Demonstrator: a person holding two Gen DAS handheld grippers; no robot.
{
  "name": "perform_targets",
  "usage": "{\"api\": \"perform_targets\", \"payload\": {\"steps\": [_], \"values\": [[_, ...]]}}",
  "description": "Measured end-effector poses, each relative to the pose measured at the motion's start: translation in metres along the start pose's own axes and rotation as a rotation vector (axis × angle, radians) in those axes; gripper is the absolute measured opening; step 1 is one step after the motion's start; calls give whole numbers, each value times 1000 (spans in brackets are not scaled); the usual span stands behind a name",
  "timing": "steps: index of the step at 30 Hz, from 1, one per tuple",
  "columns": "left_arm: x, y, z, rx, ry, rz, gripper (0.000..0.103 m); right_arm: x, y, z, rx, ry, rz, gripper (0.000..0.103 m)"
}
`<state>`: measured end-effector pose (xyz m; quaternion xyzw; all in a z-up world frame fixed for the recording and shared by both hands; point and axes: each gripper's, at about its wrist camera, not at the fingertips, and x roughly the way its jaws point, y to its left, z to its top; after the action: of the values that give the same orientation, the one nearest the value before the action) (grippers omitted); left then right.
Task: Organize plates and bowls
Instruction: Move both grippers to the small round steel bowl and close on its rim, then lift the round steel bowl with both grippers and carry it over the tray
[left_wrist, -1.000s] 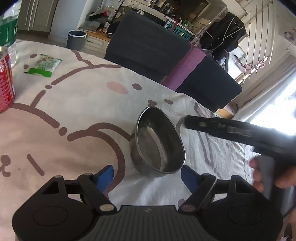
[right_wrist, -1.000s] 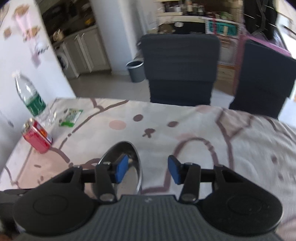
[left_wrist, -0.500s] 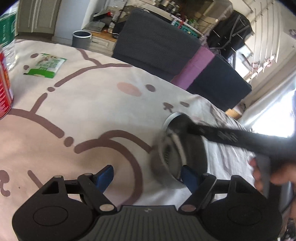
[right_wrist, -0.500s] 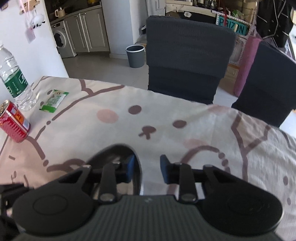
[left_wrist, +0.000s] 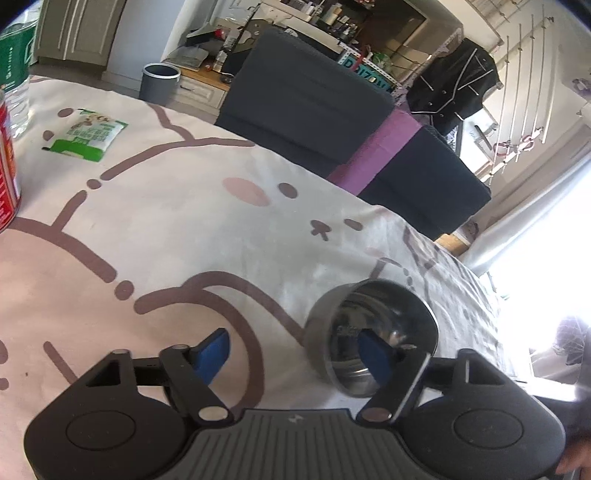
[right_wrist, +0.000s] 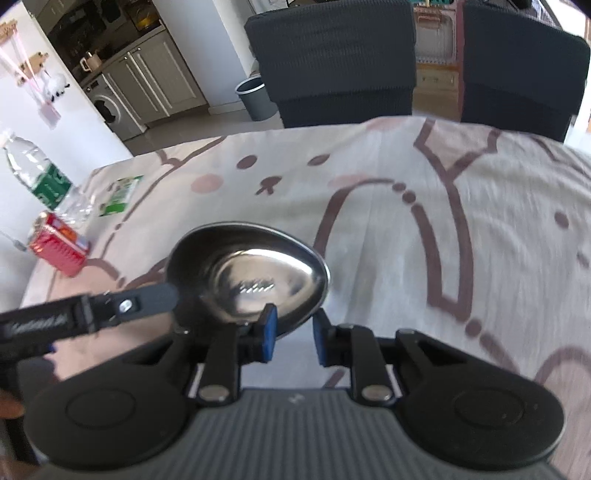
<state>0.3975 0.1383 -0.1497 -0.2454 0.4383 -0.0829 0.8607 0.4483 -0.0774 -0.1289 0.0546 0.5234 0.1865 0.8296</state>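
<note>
On the counter, the bowl has slid right; the right tool is closing on its rim, the left tool narrowing, empty.

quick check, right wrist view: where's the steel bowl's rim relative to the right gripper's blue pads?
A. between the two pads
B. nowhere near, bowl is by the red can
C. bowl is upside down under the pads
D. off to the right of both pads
A. In the right wrist view the near rim of the steel bowl runs into the gap of the right gripper, whose jaws are closing around it; the bowl sits open side up.
</note>
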Motion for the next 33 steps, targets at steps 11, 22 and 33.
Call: {"api": "perform_targets", "payload": {"steps": [11, 22, 33], "values": [[8, -11, 0, -17, -13, -61, 47, -18, -21, 13, 90, -98, 10, 25], [17, -10, 1, -36, -21, -80, 25, 0, -55, 17, 179, -104, 148, 25], [-14, -25, 2, -13, -53, -100, 11, -24, -51, 10, 101, -135, 138, 7]]}}
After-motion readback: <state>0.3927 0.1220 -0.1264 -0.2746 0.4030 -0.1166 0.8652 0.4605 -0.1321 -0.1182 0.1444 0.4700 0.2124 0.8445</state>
